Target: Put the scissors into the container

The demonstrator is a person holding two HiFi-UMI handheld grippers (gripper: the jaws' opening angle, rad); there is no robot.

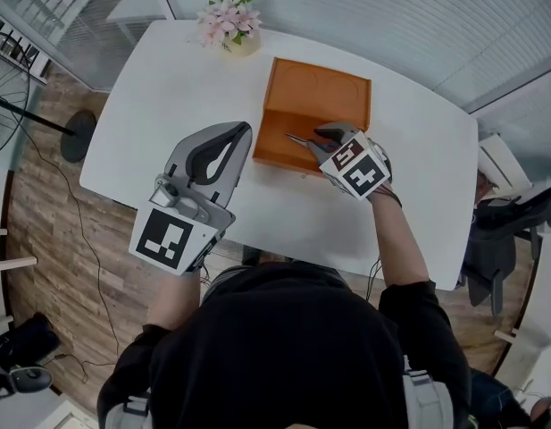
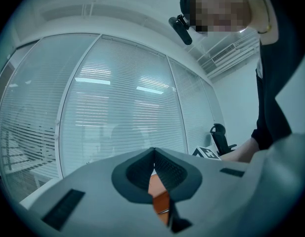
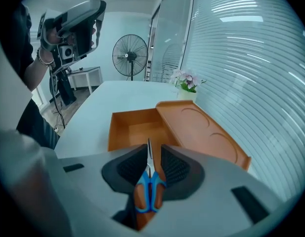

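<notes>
An orange container (image 1: 293, 147) lies open on the white table (image 1: 168, 88), its flat lid (image 1: 321, 92) folded back on the far side. My right gripper (image 1: 321, 138) hovers at the container's near right edge, shut on the scissors (image 1: 300, 138), whose blades point left over the tray. In the right gripper view the blue-handled scissors (image 3: 150, 189) sit between the pads of that gripper (image 3: 152, 149), tips aimed at the tray (image 3: 135, 127). My left gripper (image 1: 242, 130) is raised left of the container, shut and holding nothing. Its closed jaws (image 2: 153, 154) reveal only a sliver of orange.
A small vase of pink flowers (image 1: 227, 23) stands at the table's far edge, just left of the lid. A floor fan (image 3: 130, 56) stands beyond the table's left end. A chair (image 1: 507, 213) stands off the right end.
</notes>
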